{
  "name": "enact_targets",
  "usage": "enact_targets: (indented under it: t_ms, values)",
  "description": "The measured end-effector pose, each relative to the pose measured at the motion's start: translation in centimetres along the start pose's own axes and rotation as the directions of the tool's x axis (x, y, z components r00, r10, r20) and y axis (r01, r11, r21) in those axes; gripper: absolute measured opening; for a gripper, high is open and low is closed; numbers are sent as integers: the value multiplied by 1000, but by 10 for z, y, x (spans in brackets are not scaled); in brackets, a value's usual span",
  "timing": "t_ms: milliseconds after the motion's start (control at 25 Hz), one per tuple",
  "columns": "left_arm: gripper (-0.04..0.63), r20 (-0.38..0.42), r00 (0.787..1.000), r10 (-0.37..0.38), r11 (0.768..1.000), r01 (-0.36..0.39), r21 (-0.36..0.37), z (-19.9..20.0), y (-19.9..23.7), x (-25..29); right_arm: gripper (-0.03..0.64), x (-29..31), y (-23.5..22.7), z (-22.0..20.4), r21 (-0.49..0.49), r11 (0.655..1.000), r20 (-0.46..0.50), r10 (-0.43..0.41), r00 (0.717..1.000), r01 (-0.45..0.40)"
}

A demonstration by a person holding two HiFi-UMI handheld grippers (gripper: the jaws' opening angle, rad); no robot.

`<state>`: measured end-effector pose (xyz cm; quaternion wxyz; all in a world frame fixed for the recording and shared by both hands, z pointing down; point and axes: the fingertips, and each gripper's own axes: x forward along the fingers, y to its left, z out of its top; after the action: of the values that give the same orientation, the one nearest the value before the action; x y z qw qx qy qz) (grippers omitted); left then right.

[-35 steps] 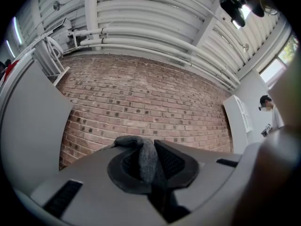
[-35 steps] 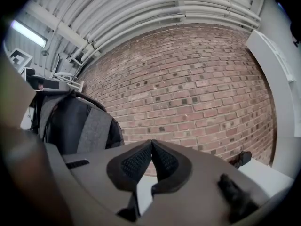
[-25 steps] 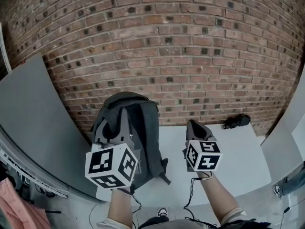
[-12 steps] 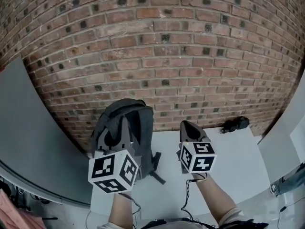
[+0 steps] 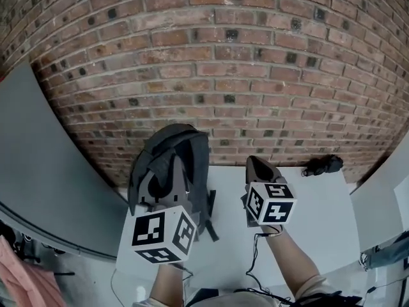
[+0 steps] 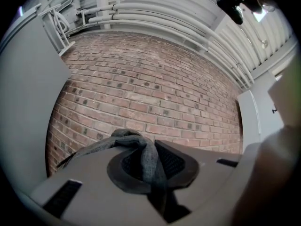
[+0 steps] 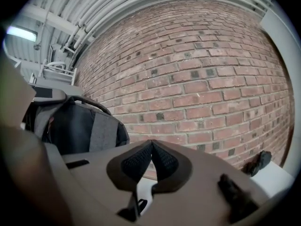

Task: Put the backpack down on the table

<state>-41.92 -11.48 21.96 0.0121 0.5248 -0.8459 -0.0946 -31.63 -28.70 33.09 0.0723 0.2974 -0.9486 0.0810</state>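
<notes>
A dark grey backpack (image 5: 182, 152) hangs upright against the brick wall, over the left end of the white table (image 5: 313, 216). Whether its base touches the tabletop I cannot tell. My left gripper (image 5: 165, 170) is shut on the backpack's grey top strap (image 6: 127, 138), which runs down between the pads of the left gripper (image 6: 146, 157). To the right of the bag, my right gripper (image 5: 257, 166) hovers over the table. In the right gripper view the right gripper (image 7: 151, 149) shows its pads pressed together with nothing in them, and the backpack (image 7: 77, 126) sits at the left.
A small black object (image 5: 323, 165) lies at the table's far right by the wall; it also shows as a black object (image 7: 258, 163) in the right gripper view. The brick wall (image 5: 243, 62) stands right behind the table. A grey panel (image 5: 45, 165) flanks the left side.
Both grippers have moved toward the wall and sunk a little, the backpack going along in the left grip. The right gripper stays shut and empty.
</notes>
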Motion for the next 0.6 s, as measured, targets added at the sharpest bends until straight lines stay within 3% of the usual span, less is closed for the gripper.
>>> enact_targets:
  t_ms: [280, 600]
  values:
    - [57, -34, 998, -47, 999, 46, -18, -17, -42, -9, 31, -10, -1, 0, -15, 999, 3, 32, 999, -32]
    - [64, -81, 991, -106, 994, 103, -36, -41, -105, -9, 31, -35, -50, -3, 6, 1000, 0, -15, 1000, 15]
